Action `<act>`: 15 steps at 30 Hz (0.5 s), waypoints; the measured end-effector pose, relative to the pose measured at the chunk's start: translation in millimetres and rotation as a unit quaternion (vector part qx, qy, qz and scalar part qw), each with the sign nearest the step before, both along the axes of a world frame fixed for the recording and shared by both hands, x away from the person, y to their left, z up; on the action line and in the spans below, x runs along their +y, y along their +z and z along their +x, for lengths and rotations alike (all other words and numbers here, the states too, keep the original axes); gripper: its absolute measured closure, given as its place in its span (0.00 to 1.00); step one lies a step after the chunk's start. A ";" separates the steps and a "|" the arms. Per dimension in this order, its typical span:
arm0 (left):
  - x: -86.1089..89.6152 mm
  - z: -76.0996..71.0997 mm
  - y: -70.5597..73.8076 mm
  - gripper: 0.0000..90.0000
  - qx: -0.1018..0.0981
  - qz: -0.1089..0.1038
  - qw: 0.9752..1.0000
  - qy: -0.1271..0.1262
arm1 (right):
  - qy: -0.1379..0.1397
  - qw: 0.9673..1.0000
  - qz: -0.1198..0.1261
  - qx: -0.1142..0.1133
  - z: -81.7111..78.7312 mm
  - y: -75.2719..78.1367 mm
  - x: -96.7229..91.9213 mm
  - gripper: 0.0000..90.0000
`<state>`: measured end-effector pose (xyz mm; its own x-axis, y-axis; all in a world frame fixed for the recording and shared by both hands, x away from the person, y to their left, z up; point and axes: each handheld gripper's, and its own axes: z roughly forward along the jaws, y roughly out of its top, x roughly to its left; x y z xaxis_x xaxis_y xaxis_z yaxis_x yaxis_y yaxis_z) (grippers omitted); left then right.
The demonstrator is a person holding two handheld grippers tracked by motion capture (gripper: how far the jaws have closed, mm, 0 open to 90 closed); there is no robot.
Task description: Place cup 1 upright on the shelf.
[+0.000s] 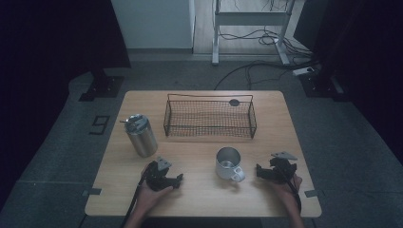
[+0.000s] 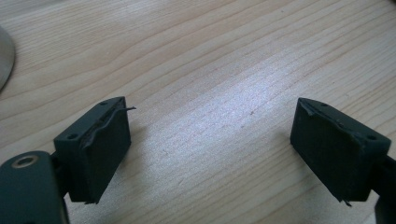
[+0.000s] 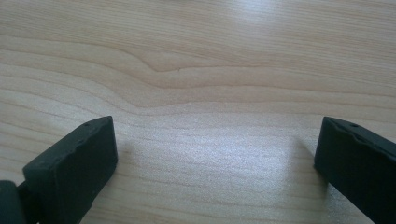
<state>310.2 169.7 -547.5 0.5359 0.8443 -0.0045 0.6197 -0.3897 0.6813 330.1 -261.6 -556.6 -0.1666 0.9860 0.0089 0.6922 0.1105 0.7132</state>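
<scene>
My left gripper [image 1: 178,179] rests on the wooden table [image 1: 199,194] near the front left, held by a hand, and it is open. In the left gripper view its jaws [image 2: 212,116] stand well apart over bare wood with nothing between them. My right gripper [image 1: 259,171] lies at the front right, also open. The right gripper view shows its pads [image 3: 217,126] wide apart over bare wood grain. A metal mug [image 1: 228,164] with a white handle stands between the two grippers, touching neither.
A steel tumbler [image 1: 140,135] stands upright at the left, just beyond the left gripper; its curved edge [image 2: 3,56] shows in the left gripper view. A black wire basket [image 1: 209,116] sits at the back middle, with a small dark disc [image 1: 234,102] by its far rim.
</scene>
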 end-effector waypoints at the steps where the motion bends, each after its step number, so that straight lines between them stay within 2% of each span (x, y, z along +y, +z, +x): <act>1: 0.0 0.0 0.0 0.14 0.000 0.000 1.000 0.000 | 0.000 1.000 0.000 0.000 0.0 0.0 0.0 0.00; 4: 0.0 0.1 0.0 0.14 0.000 0.000 1.000 0.000 | -0.010 1.000 0.001 0.000 0.0 0.0 0.7 0.00; 15: -0.4 0.7 0.0 0.13 0.001 0.001 1.000 0.000 | -0.022 1.000 0.001 0.000 -4.0 0.0 -5.2 0.00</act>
<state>310.9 169.2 -547.5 0.5364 0.8440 -0.0039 0.6203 -0.3910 0.6800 326.1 -266.7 -556.5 -0.1227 0.9924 0.0099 0.6957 0.0789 0.7140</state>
